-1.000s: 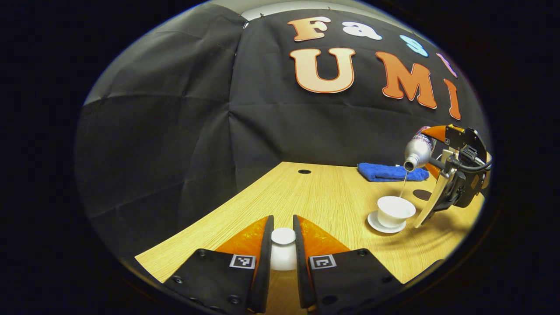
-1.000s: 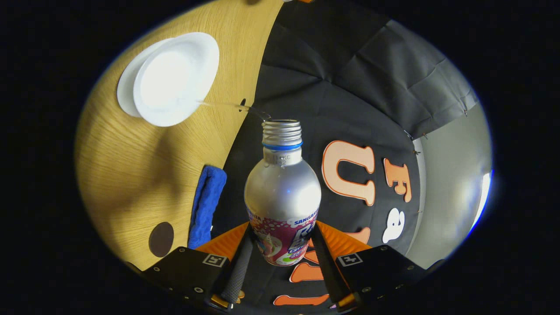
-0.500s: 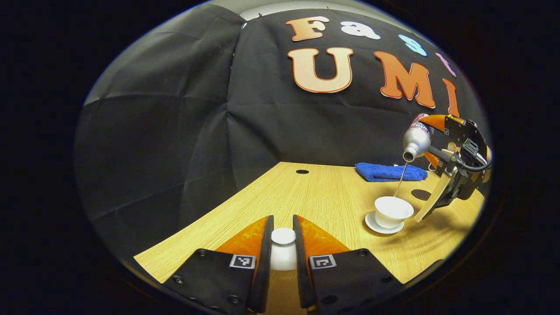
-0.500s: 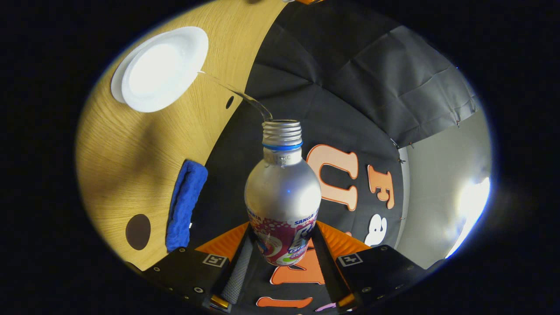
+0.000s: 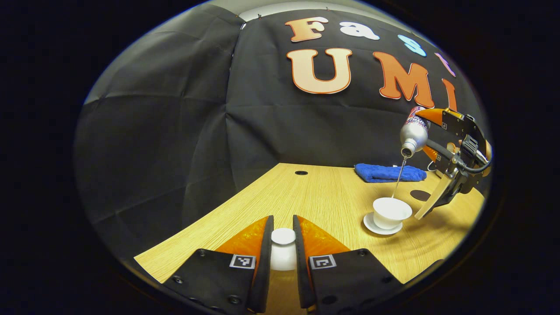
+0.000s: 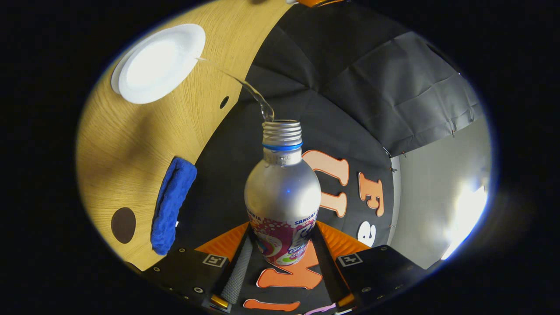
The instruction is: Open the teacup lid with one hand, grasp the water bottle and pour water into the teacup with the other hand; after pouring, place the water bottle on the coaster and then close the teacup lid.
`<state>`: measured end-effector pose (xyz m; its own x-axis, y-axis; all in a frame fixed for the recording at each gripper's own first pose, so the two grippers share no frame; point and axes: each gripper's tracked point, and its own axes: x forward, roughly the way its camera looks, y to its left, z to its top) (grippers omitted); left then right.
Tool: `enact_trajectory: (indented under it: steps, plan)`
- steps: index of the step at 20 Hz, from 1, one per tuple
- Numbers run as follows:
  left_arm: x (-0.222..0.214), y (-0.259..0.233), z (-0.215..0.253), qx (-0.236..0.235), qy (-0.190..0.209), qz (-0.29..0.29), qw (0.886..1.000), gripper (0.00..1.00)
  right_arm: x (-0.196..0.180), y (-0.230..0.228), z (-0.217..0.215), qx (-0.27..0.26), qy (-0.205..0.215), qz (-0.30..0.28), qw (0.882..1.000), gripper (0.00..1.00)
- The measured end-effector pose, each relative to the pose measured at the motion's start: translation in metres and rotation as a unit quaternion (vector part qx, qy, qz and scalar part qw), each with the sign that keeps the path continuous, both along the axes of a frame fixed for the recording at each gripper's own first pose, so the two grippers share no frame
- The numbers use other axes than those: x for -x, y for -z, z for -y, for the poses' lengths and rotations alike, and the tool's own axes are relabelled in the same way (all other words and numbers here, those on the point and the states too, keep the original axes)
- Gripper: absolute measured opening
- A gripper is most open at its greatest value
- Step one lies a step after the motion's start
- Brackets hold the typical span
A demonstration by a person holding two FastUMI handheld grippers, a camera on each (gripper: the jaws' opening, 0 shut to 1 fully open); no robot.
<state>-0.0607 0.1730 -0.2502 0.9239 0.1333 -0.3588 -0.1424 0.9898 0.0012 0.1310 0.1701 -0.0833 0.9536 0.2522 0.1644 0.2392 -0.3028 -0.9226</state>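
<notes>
Right hand-held gripper [image 6: 282,256]: pinches water bottle [image 6: 282,192], tipped to stream into teacup [image 5: 391,211] at table's [image 5: 315,197] three o'clock. Left hand-held gripper [image 5: 283,238]: clamps lid [image 5: 283,249], held aside clear of pour. Coaster [image 5: 421,195]: vacant.

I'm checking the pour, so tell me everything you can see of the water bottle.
The water bottle looks like silver metal, with a threaded open neck, a blue ring under the threads and a colourful label round its lower body. The right gripper is shut on that labelled part. In the left gripper view the bottle hangs tipped mouth-down above the teacup, and a thin stream of water runs from its mouth into the cup.
</notes>
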Motion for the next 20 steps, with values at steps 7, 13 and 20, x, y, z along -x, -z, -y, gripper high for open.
enact_trajectory:
  steps: [7,13,20]
  plan:
    - [-0.001,-0.003,0.004,-0.001,0.003,-0.001,1.000,0.31,-0.001,0.006,-0.003,0.024,-0.012,0.003,1.000,0.76]
    - [-0.002,-0.007,0.006,-0.003,0.004,0.001,1.000,0.31,0.000,0.016,-0.009,0.029,-0.023,0.001,0.999,0.76]
    - [-0.002,-0.014,0.009,-0.005,0.005,0.009,1.000,0.31,0.005,0.025,-0.012,0.045,-0.040,0.002,0.998,0.77]
